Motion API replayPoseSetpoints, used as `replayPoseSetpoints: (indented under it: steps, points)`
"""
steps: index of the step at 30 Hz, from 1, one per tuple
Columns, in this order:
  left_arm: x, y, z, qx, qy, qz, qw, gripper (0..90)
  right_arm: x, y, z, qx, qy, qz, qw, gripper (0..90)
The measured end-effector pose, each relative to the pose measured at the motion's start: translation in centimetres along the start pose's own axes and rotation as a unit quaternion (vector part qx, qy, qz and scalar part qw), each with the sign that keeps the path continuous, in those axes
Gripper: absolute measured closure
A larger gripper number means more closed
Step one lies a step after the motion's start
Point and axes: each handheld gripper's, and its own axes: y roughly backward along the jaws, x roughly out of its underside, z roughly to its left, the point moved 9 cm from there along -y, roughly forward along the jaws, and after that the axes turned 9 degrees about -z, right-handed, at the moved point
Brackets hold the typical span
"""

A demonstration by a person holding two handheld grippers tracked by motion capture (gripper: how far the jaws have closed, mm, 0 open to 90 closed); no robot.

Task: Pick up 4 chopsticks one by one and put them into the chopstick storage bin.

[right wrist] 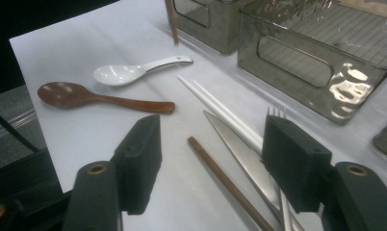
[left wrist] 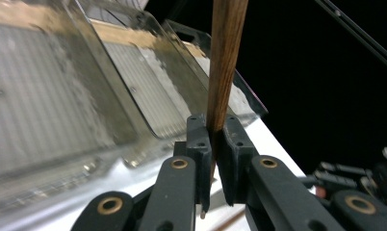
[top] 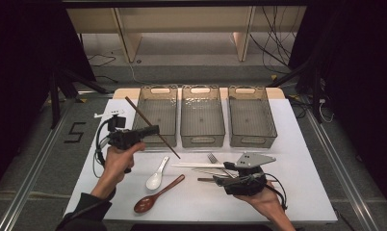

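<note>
My left gripper (top: 154,130) (left wrist: 213,139) is shut on a brown wooden chopstick (top: 144,119) (left wrist: 225,57) and holds it slanted above the table, in front of the left bin (top: 157,115). The chopstick's lower tip (right wrist: 172,24) hangs near the bins' front. My right gripper (top: 220,174) (right wrist: 215,163) stands open low over the table, nothing pressed between its pads. Between and beyond its jaws lie a second brown chopstick (right wrist: 220,178), a knife blade (right wrist: 237,151), a pair of white chopsticks (top: 196,166) (right wrist: 215,108) and a fork (top: 212,158) (right wrist: 277,111).
Three clear grey bins stand in a row at the back of the white table top (top: 302,159): left, middle (top: 202,115) (right wrist: 201,21) and right (top: 251,118) (right wrist: 321,53). A white ceramic spoon (top: 155,178) (right wrist: 134,71) and a brown wooden spoon (top: 155,196) (right wrist: 85,96) lie near the front.
</note>
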Motion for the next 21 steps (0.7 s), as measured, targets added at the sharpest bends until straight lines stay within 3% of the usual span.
replayPoseSetpoints:
  steps: [7, 12, 21]
  points:
    - [-3.2, -0.6, 1.4, -0.025, -0.010, 0.001, 0.9996, 83.7, 0.5, 0.7, -0.5, 0.007, -0.009, -0.004, 0.9999, 33.6]
    - [-4.4, -1.1, 2.0, -0.035, -0.013, 0.004, 0.9993, 83.6, 0.8, 1.2, -0.6, 0.010, -0.010, -0.003, 0.9999, 33.2]
    - [-6.5, -2.8, 3.9, -0.072, -0.017, 0.010, 0.9972, 83.6, 1.0, 1.9, -1.0, 0.015, -0.014, -0.012, 0.9997, 30.5]
